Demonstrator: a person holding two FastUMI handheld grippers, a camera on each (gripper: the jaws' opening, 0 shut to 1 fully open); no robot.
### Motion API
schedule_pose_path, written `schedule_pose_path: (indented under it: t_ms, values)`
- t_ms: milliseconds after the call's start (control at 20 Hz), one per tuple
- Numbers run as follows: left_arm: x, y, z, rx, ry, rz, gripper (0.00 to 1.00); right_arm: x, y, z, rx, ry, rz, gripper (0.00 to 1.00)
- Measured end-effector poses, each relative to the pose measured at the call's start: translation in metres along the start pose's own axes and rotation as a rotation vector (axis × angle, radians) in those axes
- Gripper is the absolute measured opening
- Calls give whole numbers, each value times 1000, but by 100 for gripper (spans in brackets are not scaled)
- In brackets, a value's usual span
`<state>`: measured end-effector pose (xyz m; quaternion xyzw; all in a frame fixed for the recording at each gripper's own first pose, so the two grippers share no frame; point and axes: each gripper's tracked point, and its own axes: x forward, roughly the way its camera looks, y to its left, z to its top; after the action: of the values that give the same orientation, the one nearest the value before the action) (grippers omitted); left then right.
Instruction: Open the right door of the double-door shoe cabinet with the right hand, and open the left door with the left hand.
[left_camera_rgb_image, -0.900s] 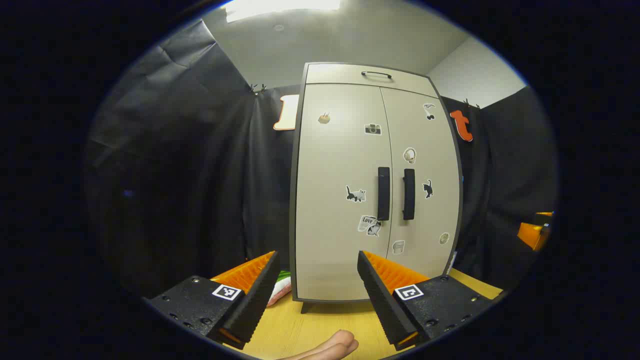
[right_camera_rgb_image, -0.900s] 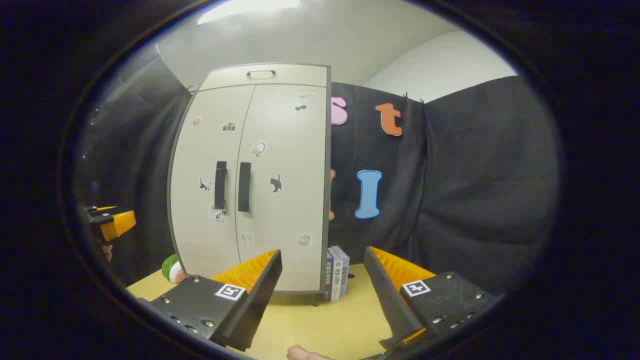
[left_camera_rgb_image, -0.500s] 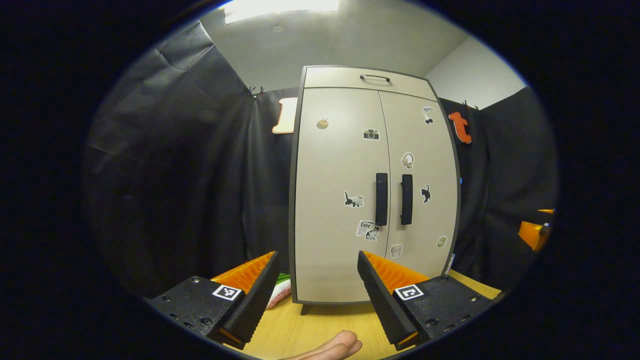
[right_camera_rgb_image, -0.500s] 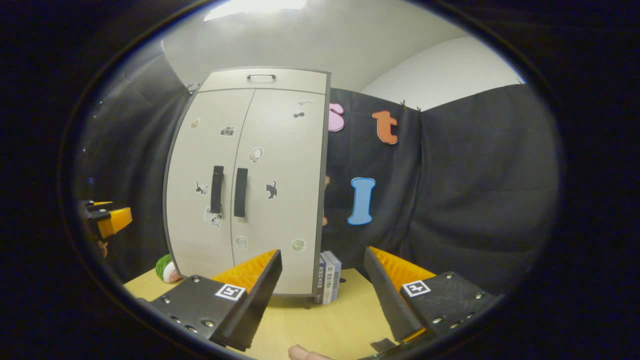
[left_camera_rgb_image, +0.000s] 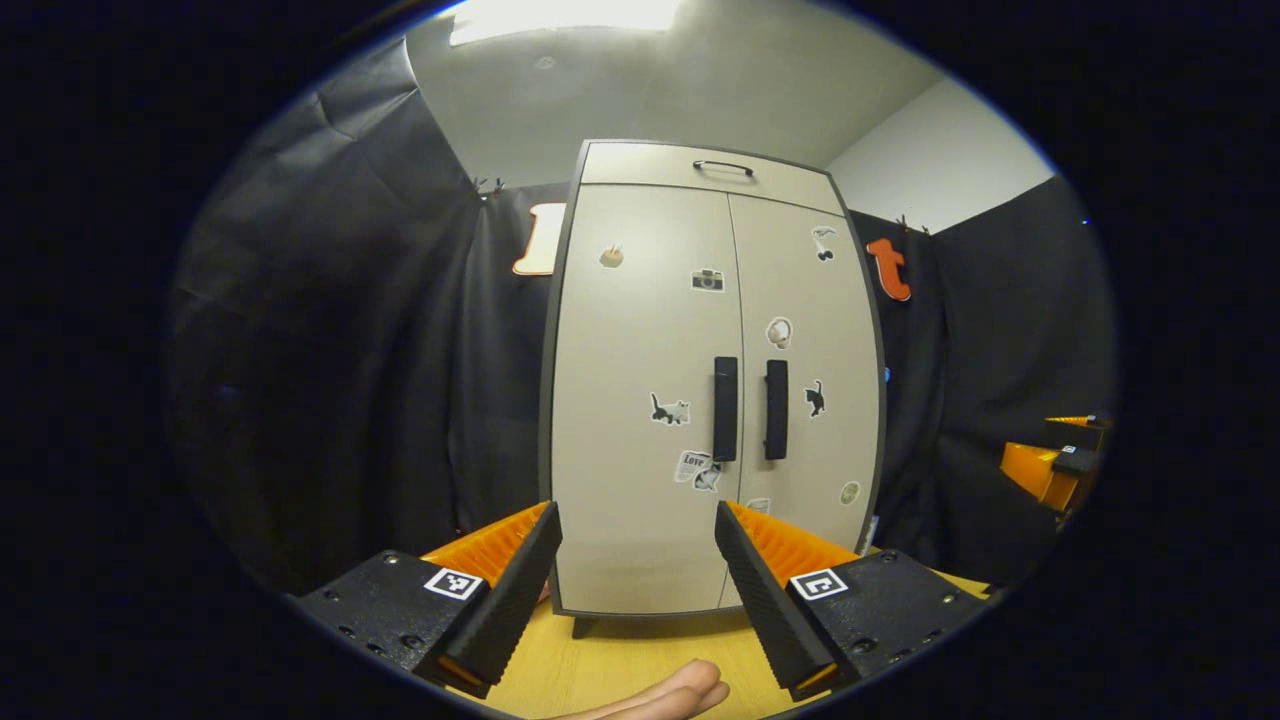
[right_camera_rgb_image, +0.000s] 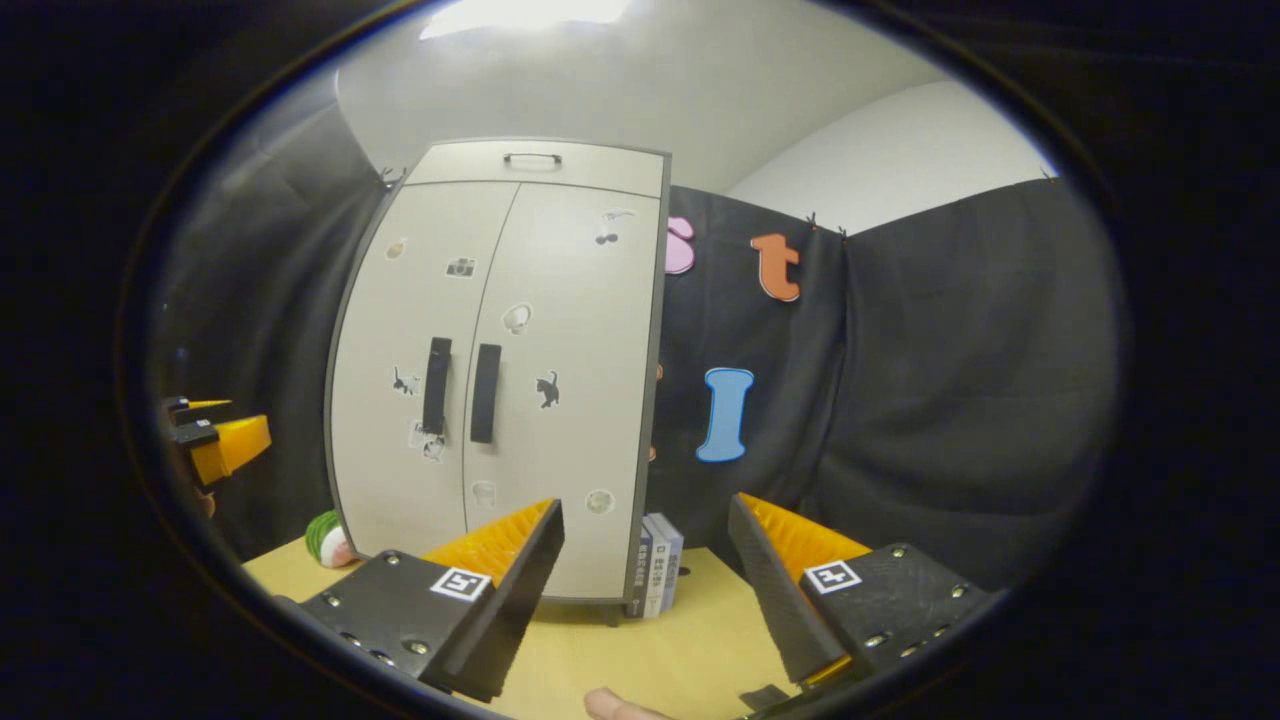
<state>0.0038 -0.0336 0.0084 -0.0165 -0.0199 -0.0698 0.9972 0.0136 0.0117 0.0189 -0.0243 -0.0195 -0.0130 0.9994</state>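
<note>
A beige double-door shoe cabinet (left_camera_rgb_image: 640, 330) (right_camera_rgb_image: 560, 330) stands upright on the wooden table, both doors closed and dotted with small stickers. Two black vertical handles sit side by side at the seam: the left door's handle (left_camera_rgb_image: 725, 408) (right_camera_rgb_image: 437, 385) and the right door's handle (left_camera_rgb_image: 776, 409) (right_camera_rgb_image: 485, 393). My left gripper (left_camera_rgb_image: 634, 570) is open, well short of the cabinet and aimed at the lower part of the left door. My right gripper (right_camera_rgb_image: 645, 570) is open too, aimed past the cabinet's right edge. The other gripper (left_camera_rgb_image: 1050, 460) (right_camera_rgb_image: 215, 440) appears at the edge of each view.
The cabinet has a top drawer with a black handle (left_camera_rgb_image: 722, 167). Books (right_camera_rgb_image: 658, 565) stand against the cabinet's right side. A green and pink object (right_camera_rgb_image: 328, 540) lies by its left foot. The yellow wooden table (right_camera_rgb_image: 640, 650) extends toward me. A fingertip (left_camera_rgb_image: 670, 695) shows below my left gripper.
The cabinet has slid leftward and slightly down in the left gripper view, so that gripper has swung right. In the right gripper view it has shifted only slightly. Both grippers stay open.
</note>
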Motion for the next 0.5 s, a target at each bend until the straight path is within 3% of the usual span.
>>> schedule_pose_path:
  t_ms: [150, 300, 350, 500]
  values:
    - [14, -1, -7, -3, 0, -29, 96, 25, 14, 1, 71, 7, 3, 98]
    - [27, 9, -13, -11, -4, -30, 96, 58, 36, 5, 139, 19, 45, 94]
    - [30, 14, -17, -17, 1, -27, 96, 70, 44, 7, 146, 18, 58, 98]
    - [41, 30, -39, -35, 45, -19, 96, 112, 65, 4, 116, 53, 68, 98]
